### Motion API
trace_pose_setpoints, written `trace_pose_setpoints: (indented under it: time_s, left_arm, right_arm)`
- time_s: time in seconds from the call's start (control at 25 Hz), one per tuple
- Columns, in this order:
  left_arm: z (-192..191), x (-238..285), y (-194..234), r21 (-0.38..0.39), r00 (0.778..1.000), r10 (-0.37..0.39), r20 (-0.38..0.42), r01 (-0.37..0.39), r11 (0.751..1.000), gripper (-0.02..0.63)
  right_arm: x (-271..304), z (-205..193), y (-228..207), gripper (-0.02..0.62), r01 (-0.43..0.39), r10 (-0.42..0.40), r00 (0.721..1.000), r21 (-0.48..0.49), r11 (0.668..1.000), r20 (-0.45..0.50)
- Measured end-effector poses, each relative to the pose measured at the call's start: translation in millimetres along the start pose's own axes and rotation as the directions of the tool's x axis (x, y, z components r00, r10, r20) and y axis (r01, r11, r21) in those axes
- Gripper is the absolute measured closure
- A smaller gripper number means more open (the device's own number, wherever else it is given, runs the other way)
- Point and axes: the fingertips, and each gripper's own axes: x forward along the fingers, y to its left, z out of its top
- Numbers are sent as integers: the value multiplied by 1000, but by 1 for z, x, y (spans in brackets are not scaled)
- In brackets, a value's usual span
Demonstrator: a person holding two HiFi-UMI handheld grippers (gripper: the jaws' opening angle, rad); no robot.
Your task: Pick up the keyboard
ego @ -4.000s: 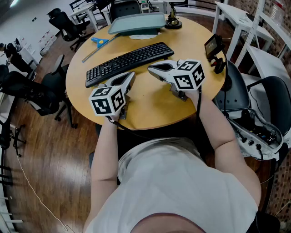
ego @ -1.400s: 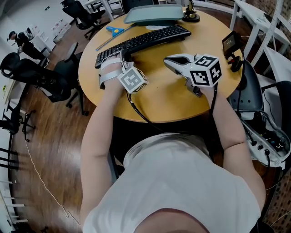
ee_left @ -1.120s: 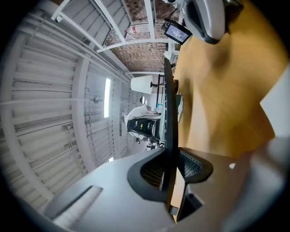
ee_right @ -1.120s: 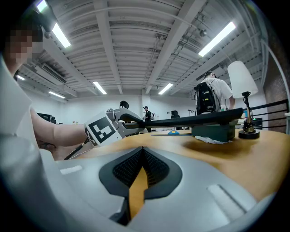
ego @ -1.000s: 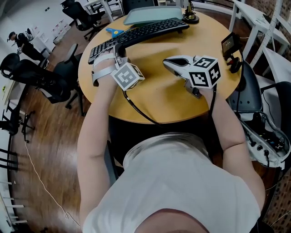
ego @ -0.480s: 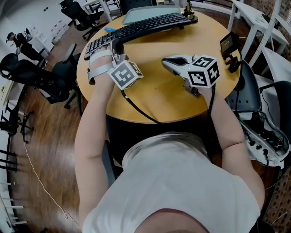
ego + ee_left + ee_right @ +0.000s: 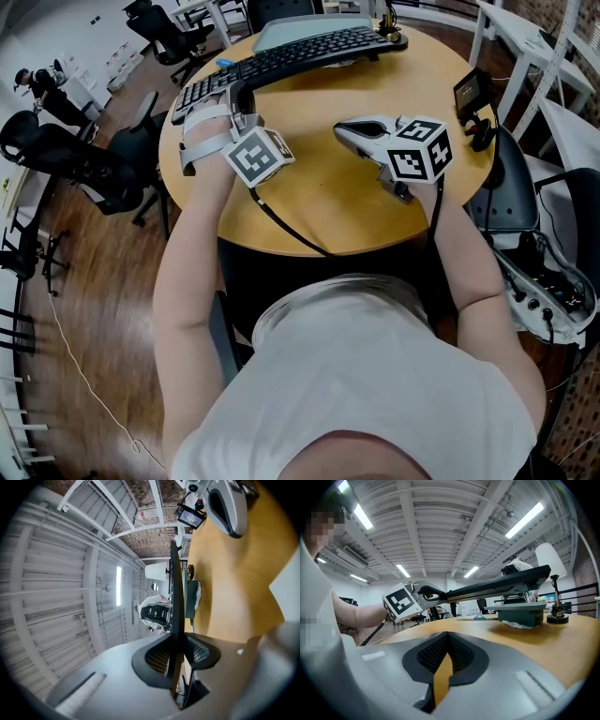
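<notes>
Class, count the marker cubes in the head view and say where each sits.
2. One cube rides on the left tool, which grips the keyboard; the other on the right tool, over the table. None seem hidden.

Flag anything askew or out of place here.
The keyboard is off the table and tilted: the left gripper clamps one end alone, and the other end hangs above the tray. Nothing else looks odd.

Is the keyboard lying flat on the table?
No, the left gripper clamps the keyboard by one end, holding it clear above the table.
</notes>
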Motion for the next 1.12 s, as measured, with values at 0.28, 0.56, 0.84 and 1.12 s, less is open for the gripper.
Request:
trace_pose_setpoints:
  time_s: [0.28, 0.56, 0.84, 1.12]
  left_arm:
    - [-2, 1, 2, 7, 1000, 10, -5, -10, 1000, 520]
    - [-2, 3, 1, 10, 1000, 24, 0, -24, 1000, 520]
    - [-2, -1, 5, 5, 1000, 30, -3, -30, 1000, 520]
    - [-4, 0, 5, -10, 999, 33, -1, -33, 999, 520]
  right_arm:
    - [1, 0, 1, 594, -2, 2, 1000, -4, 1000, 0]
    - [0, -2, 0, 594, -2, 2, 1000, -3, 1000, 0]
    - [0, -3, 0, 594, -2, 2, 1000, -4, 1000, 0]
    - [0, -2, 0, 594, -3, 3, 1000, -4, 1000, 0]
